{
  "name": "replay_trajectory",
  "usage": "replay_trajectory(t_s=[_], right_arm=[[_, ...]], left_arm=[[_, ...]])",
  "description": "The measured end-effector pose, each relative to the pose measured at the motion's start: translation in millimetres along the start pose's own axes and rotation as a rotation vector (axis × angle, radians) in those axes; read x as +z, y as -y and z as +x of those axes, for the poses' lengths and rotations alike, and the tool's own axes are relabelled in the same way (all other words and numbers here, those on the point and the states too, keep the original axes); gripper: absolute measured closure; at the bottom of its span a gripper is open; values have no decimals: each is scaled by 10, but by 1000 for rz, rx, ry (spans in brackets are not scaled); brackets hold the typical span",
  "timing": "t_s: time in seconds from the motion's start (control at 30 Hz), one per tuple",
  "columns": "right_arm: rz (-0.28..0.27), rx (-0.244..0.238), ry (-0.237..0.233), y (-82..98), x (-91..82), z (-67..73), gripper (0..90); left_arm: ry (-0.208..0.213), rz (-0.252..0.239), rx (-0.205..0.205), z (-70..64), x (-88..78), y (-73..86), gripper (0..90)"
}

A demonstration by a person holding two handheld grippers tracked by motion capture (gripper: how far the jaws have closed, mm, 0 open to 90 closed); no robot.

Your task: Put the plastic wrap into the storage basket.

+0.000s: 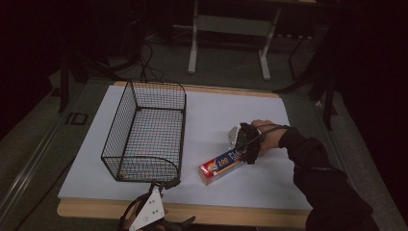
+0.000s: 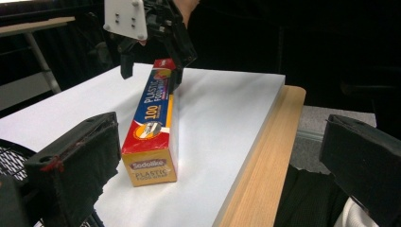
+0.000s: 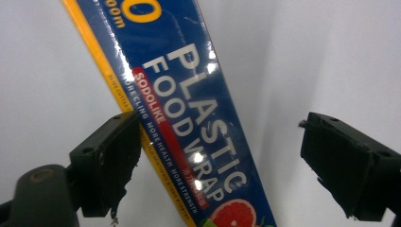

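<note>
Over on the right half of the white worktop (image 1: 240, 187), a long blue-and-yellow cardboard box of plastic food wrap (image 1: 222, 165) lies flat on its side, angled, well apart from the black wire mesh basket (image 1: 146, 132) to its left. The right hand-held gripper (image 1: 246, 144) hovers right above the far end of the box, jaws spread wide on either side of it and not touching yet. Looks to me like it's lined up across the narrow width so the box fits between them. The left hand-held gripper (image 1: 162, 184) sits at the near edge by the basket's corner, jaws apart too, holding nothing, probably just waiting.
</note>
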State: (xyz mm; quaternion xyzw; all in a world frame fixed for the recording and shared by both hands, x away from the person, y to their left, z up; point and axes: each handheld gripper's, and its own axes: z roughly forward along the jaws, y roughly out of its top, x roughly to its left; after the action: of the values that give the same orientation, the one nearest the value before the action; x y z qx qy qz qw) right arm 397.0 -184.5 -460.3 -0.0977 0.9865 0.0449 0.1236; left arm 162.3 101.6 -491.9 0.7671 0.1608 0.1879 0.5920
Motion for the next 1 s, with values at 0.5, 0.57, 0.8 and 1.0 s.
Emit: replay_trajectory(t_s=[0.5,0.57,0.8,1.0], right_arm=[[131,-69,-103,-53,243,8,176],[138,-80,-112,-51,284,-2,189],[169,-102,-136,-42,383,-5,238],[176,-120,-133,-42,425,6,251]], left_arm=[[9,-6,-23,25,-7,4,2],[9,-6,-24,29,-10,5,1],[14,-5,-27,26,-3,9,2],[16,2,-26,21,9,13,2]])
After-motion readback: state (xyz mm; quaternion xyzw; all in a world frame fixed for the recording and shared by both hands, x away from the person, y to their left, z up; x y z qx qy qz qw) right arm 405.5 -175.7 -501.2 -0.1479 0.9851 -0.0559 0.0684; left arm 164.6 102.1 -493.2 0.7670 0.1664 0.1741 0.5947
